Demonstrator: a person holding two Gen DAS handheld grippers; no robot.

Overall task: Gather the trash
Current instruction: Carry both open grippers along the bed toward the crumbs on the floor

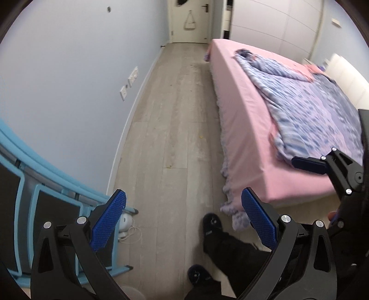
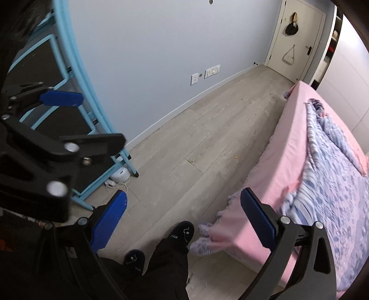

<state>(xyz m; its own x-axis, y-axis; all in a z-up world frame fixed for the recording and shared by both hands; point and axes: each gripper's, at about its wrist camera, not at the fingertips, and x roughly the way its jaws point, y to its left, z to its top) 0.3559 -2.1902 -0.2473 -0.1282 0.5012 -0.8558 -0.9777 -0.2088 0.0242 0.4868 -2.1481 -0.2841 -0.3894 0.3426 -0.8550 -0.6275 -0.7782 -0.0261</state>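
Observation:
My left gripper [image 1: 183, 212] is open and empty, held high over the pale wood floor [image 1: 175, 115] beside the bed. My right gripper [image 2: 183, 214] is open and empty too; it shows at the right edge of the left wrist view [image 1: 309, 162]. The left gripper shows at the left of the right wrist view [image 2: 62, 98]. Small yellowish crumbs lie on the floor near the bed's side [image 1: 200, 136], also in the right wrist view [image 2: 235, 157]. Dark specks lie further along the floor near the bed's far corner [image 2: 273, 97]. No larger trash shows.
A bed with a pink sheet [image 1: 244, 110] and a blue patterned quilt [image 1: 318, 103] fills the right. A blue metal rack [image 1: 46, 196] stands against the left wall, a white device with a cord [image 2: 120, 175] at its foot. The person's slippered feet [image 1: 211, 226] are below. A closed door [image 1: 190, 20] is at the far end.

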